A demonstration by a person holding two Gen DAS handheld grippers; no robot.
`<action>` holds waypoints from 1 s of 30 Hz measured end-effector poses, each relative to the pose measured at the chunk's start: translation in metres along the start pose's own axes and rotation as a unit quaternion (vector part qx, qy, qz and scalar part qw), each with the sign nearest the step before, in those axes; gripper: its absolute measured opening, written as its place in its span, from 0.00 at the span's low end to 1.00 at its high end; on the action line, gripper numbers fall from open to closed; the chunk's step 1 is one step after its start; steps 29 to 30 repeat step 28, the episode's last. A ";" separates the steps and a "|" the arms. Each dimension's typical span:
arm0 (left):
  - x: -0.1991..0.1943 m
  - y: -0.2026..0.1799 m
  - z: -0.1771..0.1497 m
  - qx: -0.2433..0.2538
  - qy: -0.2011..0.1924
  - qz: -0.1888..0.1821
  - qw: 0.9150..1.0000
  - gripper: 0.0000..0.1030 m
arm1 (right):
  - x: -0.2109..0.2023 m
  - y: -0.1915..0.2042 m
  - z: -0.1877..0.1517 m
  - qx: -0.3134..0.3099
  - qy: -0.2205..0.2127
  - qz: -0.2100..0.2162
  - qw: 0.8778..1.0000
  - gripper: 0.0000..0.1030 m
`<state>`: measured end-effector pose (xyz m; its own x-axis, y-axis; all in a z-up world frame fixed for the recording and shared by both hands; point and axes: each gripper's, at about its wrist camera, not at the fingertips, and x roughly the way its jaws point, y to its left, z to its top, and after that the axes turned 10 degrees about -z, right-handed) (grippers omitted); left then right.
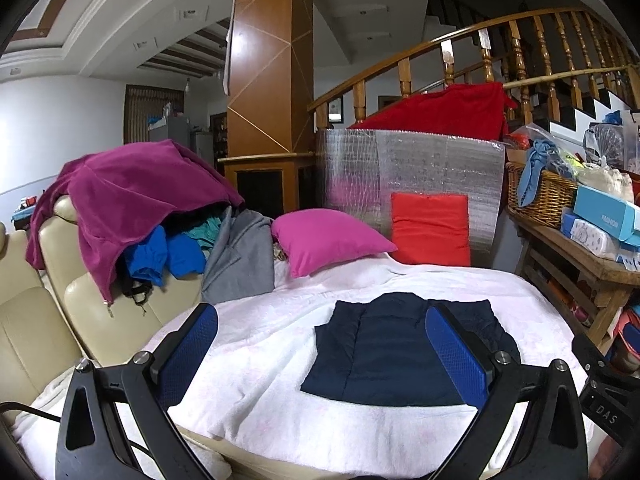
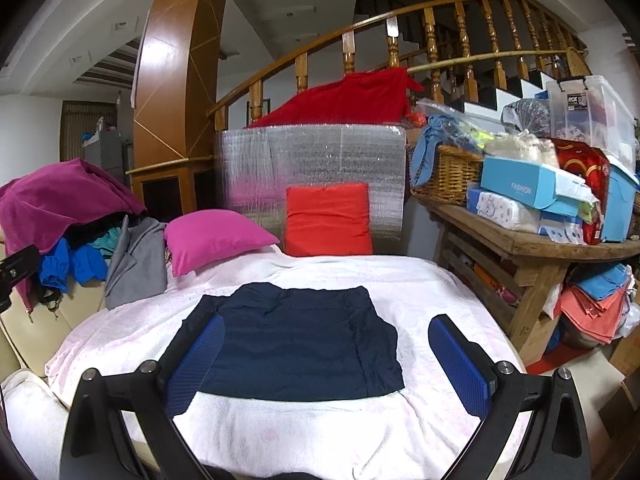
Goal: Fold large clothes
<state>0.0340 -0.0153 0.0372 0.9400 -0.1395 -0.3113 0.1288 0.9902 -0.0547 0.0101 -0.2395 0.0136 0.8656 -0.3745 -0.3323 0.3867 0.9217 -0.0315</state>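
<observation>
A navy blue garment point(image 1: 394, 354) lies folded into a flat rectangle on the white blanket point(image 1: 260, 360); it also shows in the right wrist view point(image 2: 296, 344). My left gripper point(image 1: 322, 316) is open and empty, held above the blanket just in front of the garment. My right gripper point(image 2: 326, 324) is open and empty, held above the garment's near edge. A pile of unfolded clothes point(image 1: 132, 200), topped by a magenta one, lies on the cream sofa point(image 1: 24, 320) at the left.
A pink pillow point(image 1: 324, 238) and a red cushion point(image 1: 432, 228) lie at the blanket's far edge before a silver foil panel point(image 1: 412, 164). A wooden table point(image 2: 532, 248) at the right holds a wicker basket point(image 2: 448, 176) and boxes. Stair railing behind.
</observation>
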 end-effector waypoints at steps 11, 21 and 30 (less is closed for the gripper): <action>0.080 -0.002 0.003 -0.002 0.044 0.005 0.999 1.00 | 0.082 0.006 0.002 0.011 0.050 -0.010 0.999 1.00; 0.121 -0.010 -0.001 0.004 0.066 -0.003 0.998 1.00 | 0.131 0.001 0.000 0.010 0.070 -0.022 0.997 1.00; 0.169 0.006 -0.006 -0.017 0.088 -0.020 0.996 1.00 | 0.171 -0.006 -0.005 0.011 0.092 -0.028 0.995 1.00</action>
